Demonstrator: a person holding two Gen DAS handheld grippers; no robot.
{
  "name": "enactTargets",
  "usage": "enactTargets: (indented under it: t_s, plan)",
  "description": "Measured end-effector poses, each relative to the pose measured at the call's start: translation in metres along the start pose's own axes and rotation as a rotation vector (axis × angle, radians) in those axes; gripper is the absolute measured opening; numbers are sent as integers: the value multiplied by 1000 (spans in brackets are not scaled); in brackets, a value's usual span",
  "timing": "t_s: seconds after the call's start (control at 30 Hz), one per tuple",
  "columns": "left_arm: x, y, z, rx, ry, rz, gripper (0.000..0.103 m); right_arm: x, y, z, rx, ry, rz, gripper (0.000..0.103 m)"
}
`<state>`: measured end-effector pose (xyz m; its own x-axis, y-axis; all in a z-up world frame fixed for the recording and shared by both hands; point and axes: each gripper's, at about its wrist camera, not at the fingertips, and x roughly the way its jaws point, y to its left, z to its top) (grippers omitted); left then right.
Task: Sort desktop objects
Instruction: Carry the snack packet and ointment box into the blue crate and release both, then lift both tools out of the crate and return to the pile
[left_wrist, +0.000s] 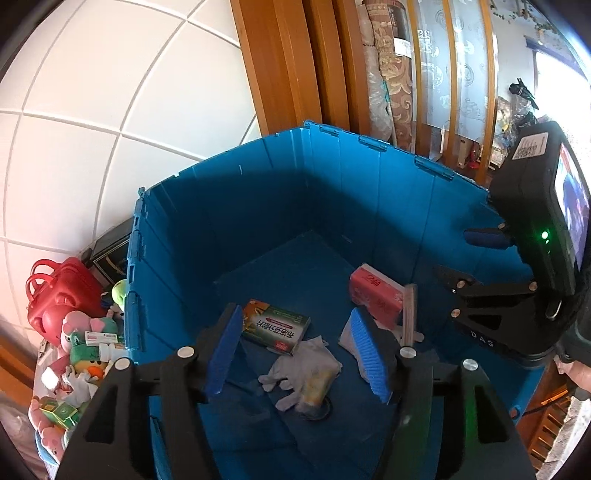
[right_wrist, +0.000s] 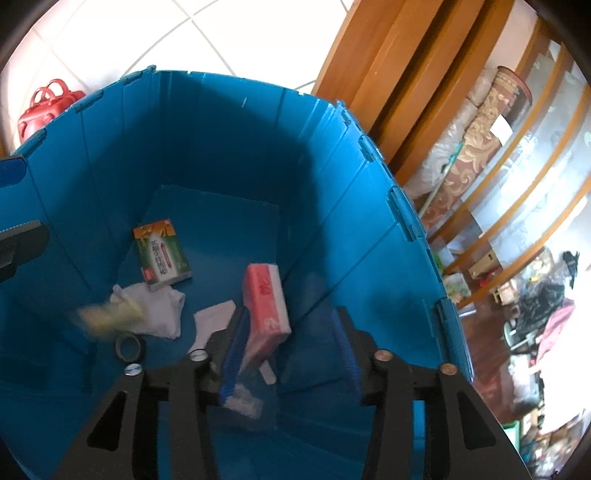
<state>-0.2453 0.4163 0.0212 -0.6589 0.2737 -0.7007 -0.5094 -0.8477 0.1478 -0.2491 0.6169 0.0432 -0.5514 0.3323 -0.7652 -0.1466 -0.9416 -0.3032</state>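
Note:
Both grippers hover over a deep blue bin (left_wrist: 258, 206), also in the right wrist view (right_wrist: 221, 147). On its floor lie a green and orange box (left_wrist: 277, 326) (right_wrist: 160, 253), a pink tissue pack (left_wrist: 376, 295) (right_wrist: 266, 299), a white glove (left_wrist: 303, 373) (right_wrist: 147, 310), a tape roll (right_wrist: 129, 349) and a white paper (right_wrist: 214, 317). My left gripper (left_wrist: 295, 354) is open and empty above the glove. My right gripper (right_wrist: 291, 350) is open above the pink pack, with a clear plastic packet (right_wrist: 243, 398) by its left finger. The right gripper also shows in the left wrist view (left_wrist: 491, 258).
A heap of plush toys and small boxes (left_wrist: 74, 362) and a red bag (left_wrist: 59, 291) lie left of the bin. A wooden door frame (left_wrist: 288, 74) and rolled carpets (right_wrist: 476, 147) stand behind it. The floor on the right is cluttered (right_wrist: 535, 314).

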Motion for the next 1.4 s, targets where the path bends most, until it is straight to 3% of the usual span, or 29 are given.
enactTargets:
  t_s: [0.1,0.27,0.33,0.37,0.4,0.47,0.6,0.77,0.97,1.1,1.3,1.4]
  plan:
    - [-2,2,0,-7,-6,8,60,-1,0,0,8,-7,-4,59]
    - [-19,12,-4,-61,-38,-18,60,-11,-3,2,31,-48,-6,96]
    - [-34,19,-9,-81,-80,-4,61,-18,-2,1,35,-75,-20,103]
    - [-44,25,-14,-90,-109,17,66,-21,-1,1,35,-90,-22,103]
    - [-51,30,-17,-98,-129,31,78,-26,1,1,40,-101,-23,103]
    - [-68,44,-27,-131,-185,65,86,-43,7,1,68,-140,21,103]
    - [-97,87,-58,-217,-265,142,86,-81,30,7,97,-238,106,103]
    - [-114,147,-108,-322,-263,216,86,-122,83,20,100,-350,233,103]
    - [-121,220,-191,-440,-172,386,86,-156,168,35,39,-420,385,103]
    - [-117,274,-257,-587,-35,457,86,-166,222,41,-12,-417,456,103]
    - [-106,331,-351,-799,159,526,86,-143,303,50,-83,-316,562,103]
    - [-104,348,-388,-871,238,555,86,-105,348,43,-110,-204,609,103]
